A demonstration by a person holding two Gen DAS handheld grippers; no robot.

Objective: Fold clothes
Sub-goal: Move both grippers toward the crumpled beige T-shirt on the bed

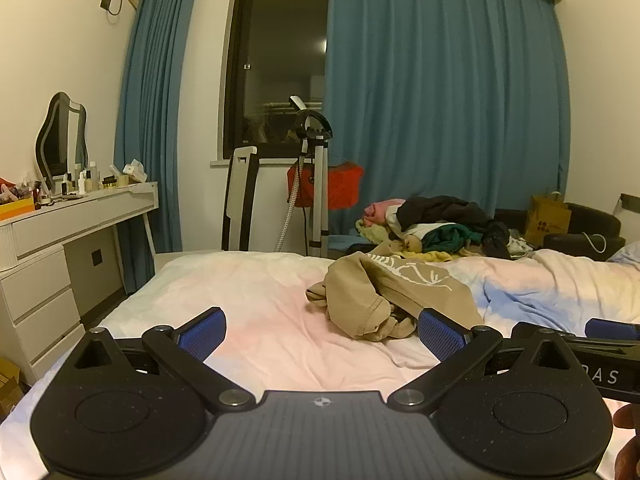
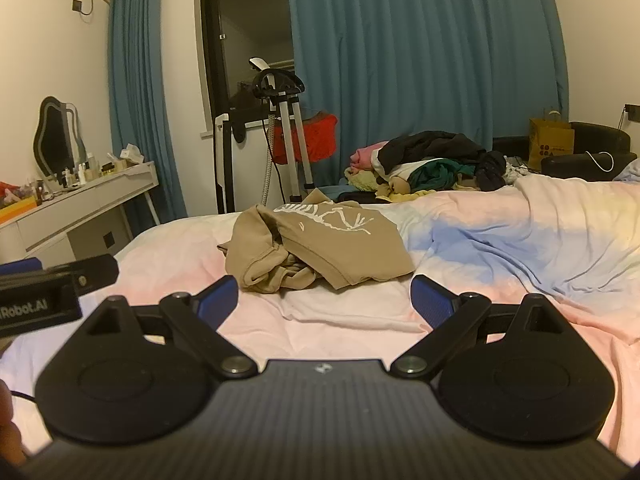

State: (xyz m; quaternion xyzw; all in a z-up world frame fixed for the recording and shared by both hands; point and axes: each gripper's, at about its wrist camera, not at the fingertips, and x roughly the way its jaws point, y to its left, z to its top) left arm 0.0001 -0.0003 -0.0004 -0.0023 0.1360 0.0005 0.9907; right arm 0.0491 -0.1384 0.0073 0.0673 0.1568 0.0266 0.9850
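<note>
A crumpled tan garment with a white print lies in a heap on the bed; it also shows in the right wrist view. My left gripper is open and empty, hovering above the bed just short of the garment, which lies ahead and to the right. My right gripper is open and empty, just short of the garment's near edge. The right gripper's body shows at the right edge of the left wrist view.
A pile of mixed clothes lies at the bed's far side. A white dressing table with bottles and a mirror stands left. A garment steamer stand and blue curtains are behind the bed. A rumpled pastel duvet covers the right.
</note>
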